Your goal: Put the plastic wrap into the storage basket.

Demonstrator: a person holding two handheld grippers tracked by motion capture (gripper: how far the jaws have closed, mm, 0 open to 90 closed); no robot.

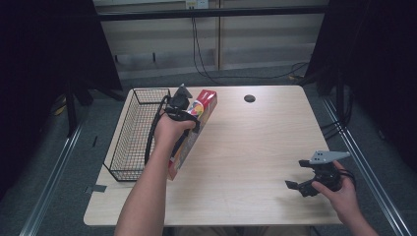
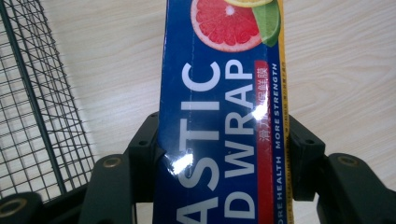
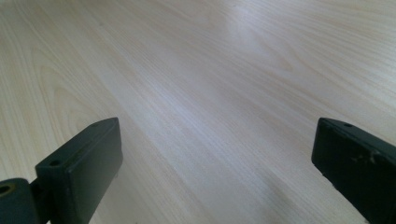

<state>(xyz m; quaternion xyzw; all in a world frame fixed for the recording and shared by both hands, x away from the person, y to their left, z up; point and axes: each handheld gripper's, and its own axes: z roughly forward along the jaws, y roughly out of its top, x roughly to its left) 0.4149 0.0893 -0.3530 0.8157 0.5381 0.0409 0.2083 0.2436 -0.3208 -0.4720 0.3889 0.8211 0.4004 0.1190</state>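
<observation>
Your right gripper (image 1: 298, 182) rests at the near right of the table (image 1: 255, 147), jaws wide and empty; leave it there. Your left gripper (image 2: 224, 154) is clamped across the wrap box (image 1: 194, 130), tilted beside the basket (image 1: 129, 132). Keep the grip square, lift clear of the rim, then lower it lengthwise. The basket looks empty.

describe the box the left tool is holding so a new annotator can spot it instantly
On the wooden table, look beside the black wire basket at its left edge. The left tool clamps a long, narrow box, red with a blue face reading PLASTIC WRAP beside a grapefruit slice.
</observation>
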